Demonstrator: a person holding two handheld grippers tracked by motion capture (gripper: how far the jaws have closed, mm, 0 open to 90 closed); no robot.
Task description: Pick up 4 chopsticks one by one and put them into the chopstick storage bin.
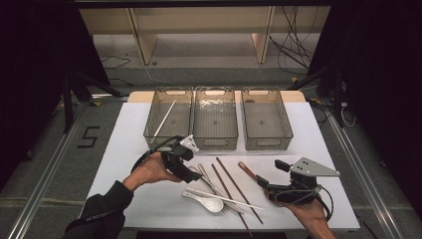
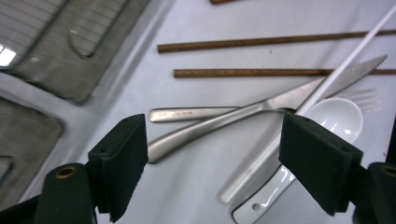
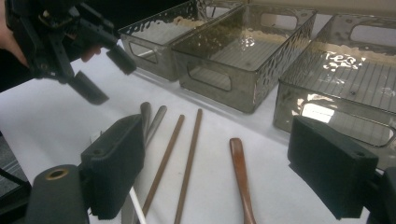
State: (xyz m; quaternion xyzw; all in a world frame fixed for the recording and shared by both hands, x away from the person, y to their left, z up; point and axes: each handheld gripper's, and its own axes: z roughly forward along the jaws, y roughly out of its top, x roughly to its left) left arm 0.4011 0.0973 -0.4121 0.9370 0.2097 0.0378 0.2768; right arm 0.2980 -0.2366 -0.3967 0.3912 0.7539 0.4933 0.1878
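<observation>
Loose cutlery lies at the front middle of the white table (image 1: 124, 149): a steel knife (image 2: 261, 107) crossing a steel fork (image 2: 187, 113), a white ceramic spoon (image 1: 209, 203), a white chopstick (image 1: 224, 198), two brown chopsticks (image 1: 234, 186) and a brown wooden spoon (image 1: 247, 170). My left gripper (image 1: 191, 164) hangs just left of the steel handles, open, jaws aimed at them with nothing between. To the right of the pile my right gripper (image 1: 270, 173) is open and holds nothing. The left gripper (image 3: 106, 74) also appears far off in the right gripper view.
Three smoky clear bins stand in a row at the back: the left bin (image 1: 166, 117) holds one white chopstick (image 1: 164, 118), while the middle bin (image 1: 215, 119) and the right bin (image 1: 266, 119) look bare inside. Dark floor and cables surround the table.
</observation>
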